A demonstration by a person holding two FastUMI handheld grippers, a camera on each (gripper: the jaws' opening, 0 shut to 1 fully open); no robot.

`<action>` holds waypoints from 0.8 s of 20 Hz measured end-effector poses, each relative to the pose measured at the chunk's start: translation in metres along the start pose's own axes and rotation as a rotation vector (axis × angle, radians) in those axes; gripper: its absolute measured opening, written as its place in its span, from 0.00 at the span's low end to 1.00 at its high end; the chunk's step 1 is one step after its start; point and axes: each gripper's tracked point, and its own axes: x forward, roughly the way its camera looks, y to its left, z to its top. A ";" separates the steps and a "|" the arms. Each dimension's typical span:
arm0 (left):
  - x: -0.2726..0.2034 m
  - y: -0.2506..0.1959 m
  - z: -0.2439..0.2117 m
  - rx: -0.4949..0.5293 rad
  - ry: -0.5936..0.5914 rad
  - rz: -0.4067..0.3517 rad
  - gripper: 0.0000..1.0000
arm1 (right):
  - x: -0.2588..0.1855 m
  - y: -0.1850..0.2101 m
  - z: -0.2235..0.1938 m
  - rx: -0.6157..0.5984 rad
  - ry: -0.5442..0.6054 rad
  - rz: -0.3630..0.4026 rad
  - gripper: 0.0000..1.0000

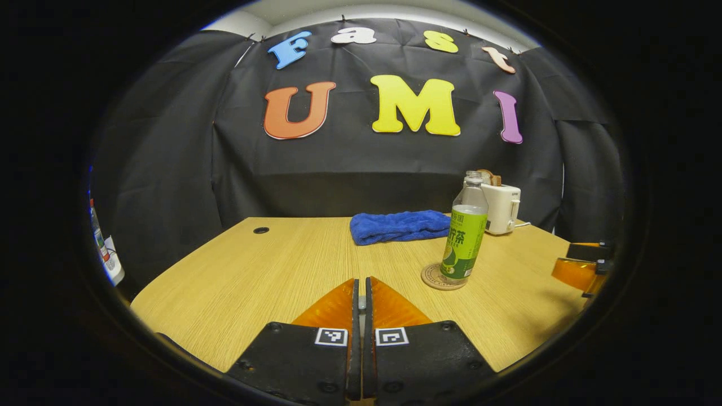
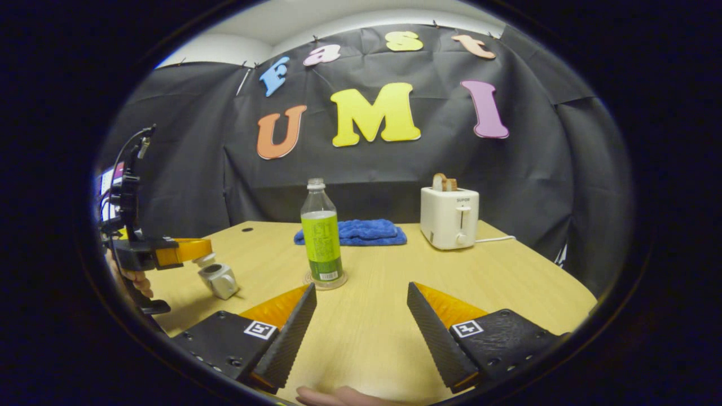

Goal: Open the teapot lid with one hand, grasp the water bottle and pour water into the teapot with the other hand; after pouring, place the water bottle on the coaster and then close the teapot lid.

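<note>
Wooden table (image 2: 507,270) takes up most of the booth floor; in right gripper view a white toaster (image 2: 449,217) w/ a slice of bread (image 2: 444,182) sticking out sits at abt 1 o'clock, cord trailing off its right side; blue towel (image 2: 352,232) lies folded at 12 o'clock, behind the bottle; water bottle (image 2: 322,237) stands upright dead centre on a round coaster (image 2: 325,282), green label, cap on, clear above the label; in left gripper view same bottle (image 1: 466,231) sits on the coaster (image 1: 437,277) at abt 1 o'clock, towel (image 1: 399,225) behind it at 12, toaster (image 1: 501,207) partly hidden behind bottle

Right gripper (image 2: 361,330) hangs low over the near table edge, fingers spread wide apart, nothing between them, bottle well ahead of it; part of a hand shows at 6 o'clock under it

Left gripper (image 1: 361,310) has fingers pressed together w/ just a thin slit, holding nothing visible from its own cam; seen from right gripper view it sits at 9 o'clock (image 2: 194,248), a hand on its handle, tips just above a small white-and-grey knobbed object (image 2: 219,277), tilted on the table; touching or not, can't tell; teapot lid or not, can't tell either

Small dark hole (image 1: 261,230) in tabletop at 11 o'clock in left gripper view
</note>
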 end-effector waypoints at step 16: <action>0.016 0.004 -0.020 -0.030 0.022 0.036 0.06 | -0.069 -0.066 -0.013 0.020 -0.062 -0.148 0.96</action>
